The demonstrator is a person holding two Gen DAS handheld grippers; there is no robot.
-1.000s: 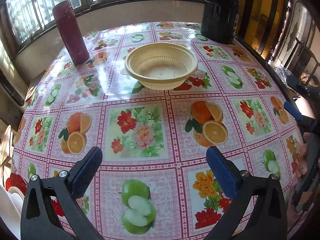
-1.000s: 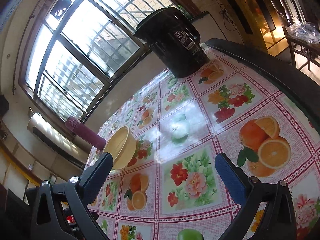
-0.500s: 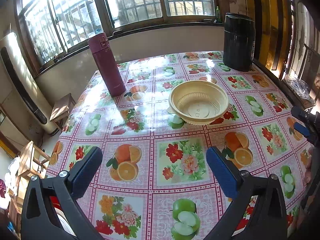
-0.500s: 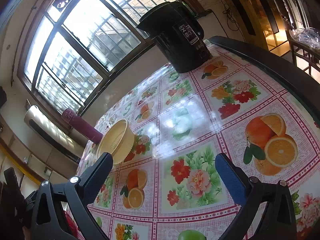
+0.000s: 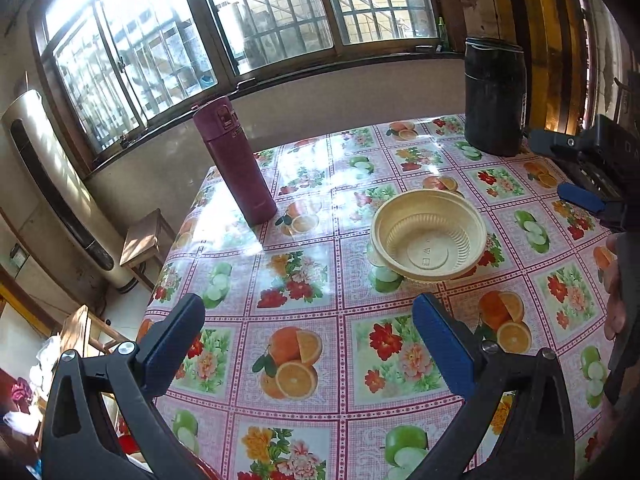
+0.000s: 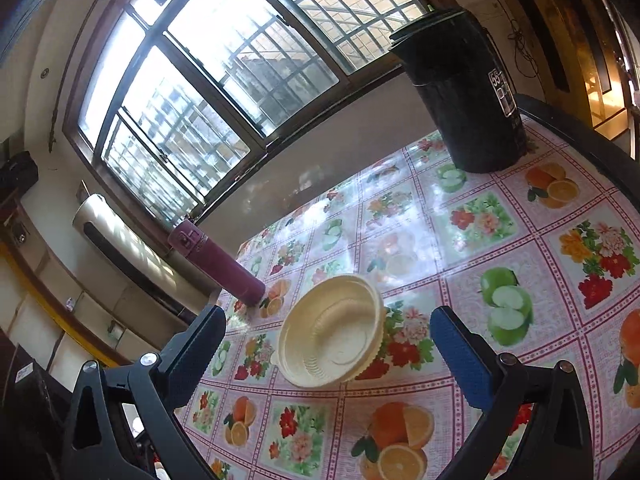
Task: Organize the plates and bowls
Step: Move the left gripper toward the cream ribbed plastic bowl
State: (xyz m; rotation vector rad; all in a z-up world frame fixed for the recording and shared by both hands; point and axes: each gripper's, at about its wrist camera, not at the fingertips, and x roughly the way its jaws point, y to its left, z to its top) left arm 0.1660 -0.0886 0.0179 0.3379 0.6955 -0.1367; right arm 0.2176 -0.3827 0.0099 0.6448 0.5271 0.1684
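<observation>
A cream ribbed plastic bowl (image 5: 428,236) sits upright and empty on the fruit-and-flower tablecloth (image 5: 304,344). In the left wrist view it lies ahead and to the right of my left gripper (image 5: 308,336), which is open with nothing between its fingers. The right wrist view shows the same bowl (image 6: 332,332) just beyond and between the spread fingers of my right gripper (image 6: 326,344), open and holding nothing. The right gripper's blue fingertip (image 5: 580,196) and a hand (image 5: 616,280) appear at the right edge of the left wrist view.
A tall maroon flask (image 5: 234,160) stands at the table's far left, also seen as the flask (image 6: 216,260) in the right wrist view. A black cylindrical container (image 5: 494,96) stands at the far right corner. The table's left edge (image 5: 160,264) drops to a stool (image 5: 146,236) and clutter below.
The left gripper has pulled back and risen, so more of the table and window shows. The right gripper has swung left toward the bowl, which now sits between its fingers. Both stay open.
</observation>
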